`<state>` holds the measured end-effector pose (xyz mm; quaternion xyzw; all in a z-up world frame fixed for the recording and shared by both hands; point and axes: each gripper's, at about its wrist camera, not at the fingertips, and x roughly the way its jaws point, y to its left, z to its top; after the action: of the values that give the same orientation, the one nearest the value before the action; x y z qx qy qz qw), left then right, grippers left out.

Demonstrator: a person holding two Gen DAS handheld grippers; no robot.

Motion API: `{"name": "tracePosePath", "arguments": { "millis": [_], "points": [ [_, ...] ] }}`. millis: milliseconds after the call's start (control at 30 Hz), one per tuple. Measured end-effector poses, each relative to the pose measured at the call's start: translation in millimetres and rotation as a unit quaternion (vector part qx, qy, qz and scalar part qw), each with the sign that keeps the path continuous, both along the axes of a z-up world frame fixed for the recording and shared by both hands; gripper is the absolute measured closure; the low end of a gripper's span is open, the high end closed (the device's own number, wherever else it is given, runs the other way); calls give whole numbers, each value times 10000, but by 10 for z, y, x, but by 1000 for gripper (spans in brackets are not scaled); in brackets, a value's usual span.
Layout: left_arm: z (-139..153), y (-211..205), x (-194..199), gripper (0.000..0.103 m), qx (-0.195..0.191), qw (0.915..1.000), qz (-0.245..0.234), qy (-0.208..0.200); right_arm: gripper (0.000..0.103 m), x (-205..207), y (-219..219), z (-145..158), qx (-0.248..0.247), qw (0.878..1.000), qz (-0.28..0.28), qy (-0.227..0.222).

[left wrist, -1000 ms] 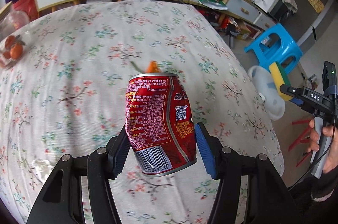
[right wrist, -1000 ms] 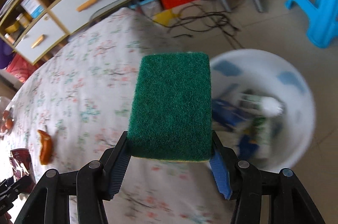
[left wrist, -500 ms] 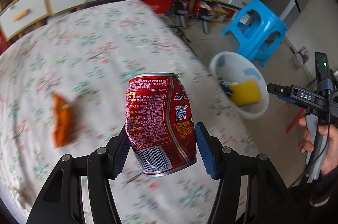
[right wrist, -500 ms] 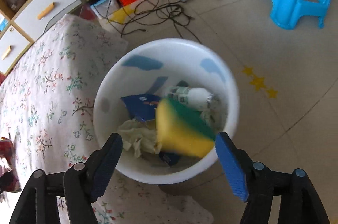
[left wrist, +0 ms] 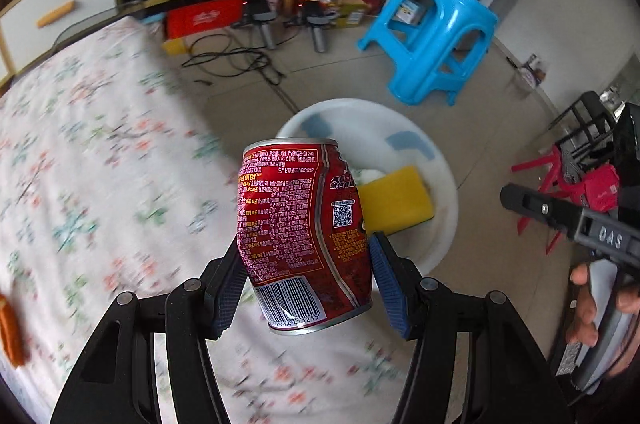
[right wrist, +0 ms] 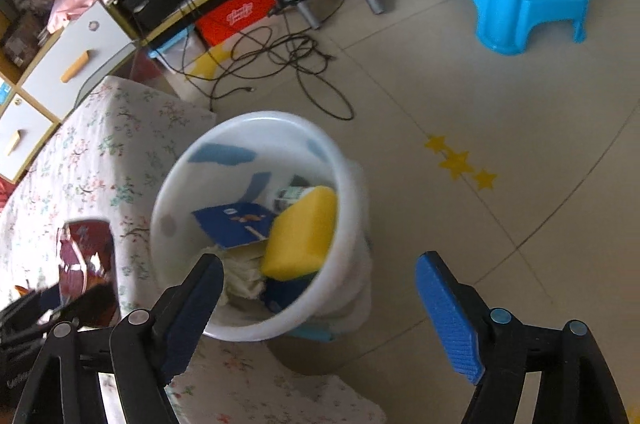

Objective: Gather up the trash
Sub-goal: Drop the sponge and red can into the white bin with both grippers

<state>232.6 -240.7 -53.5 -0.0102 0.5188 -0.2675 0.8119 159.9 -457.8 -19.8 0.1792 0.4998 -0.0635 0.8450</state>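
Note:
My left gripper (left wrist: 306, 264) is shut on a dented red drink can (left wrist: 302, 232) and holds it upright above the table's edge, close to the white trash bin (left wrist: 444, 208) on the floor. A yellow sponge (left wrist: 396, 200) lies in the bin. In the right wrist view my right gripper (right wrist: 320, 304) is open and empty above the bin (right wrist: 176, 184), which holds the sponge (right wrist: 300, 232), a blue packet (right wrist: 236, 224), a bottle and crumpled paper. The can (right wrist: 86, 256) shows at the left.
The table wears a floral cloth (left wrist: 80, 164). An orange scrap (left wrist: 10, 328) lies at its left edge. A blue plastic stool (left wrist: 432, 32) stands on the floor behind the bin. Cables (right wrist: 280, 60) lie by low shelves full of clutter.
My right gripper opened and dropped the sponge into the bin, then drew back a little. My left gripper swung right with the can, from over the table toward the bin.

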Motion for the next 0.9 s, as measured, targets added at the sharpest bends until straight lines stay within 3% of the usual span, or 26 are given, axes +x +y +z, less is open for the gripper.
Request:
{"name": "tracePosePath", "arguments": {
  "millis": [233, 300, 533, 900],
  "points": [
    [-22, -219, 160, 36, -258, 9996, -120, -62, 19, -48, -147, 16, -20, 9999, -156, -36],
    [-47, -196, 203, 11, -256, 9997, 23, 61, 19, -53, -170, 30, 5, 9998, -196, -61],
    [43, -3, 103, 7, -119, 9996, 189, -152, 19, -54, -110, 84, -47, 9998, -148, -118],
    [253, 699, -184, 0, 167, 9977, 532, -372, 19, -7, 235, 178, -174, 9995, 148, -207]
  ]
}}
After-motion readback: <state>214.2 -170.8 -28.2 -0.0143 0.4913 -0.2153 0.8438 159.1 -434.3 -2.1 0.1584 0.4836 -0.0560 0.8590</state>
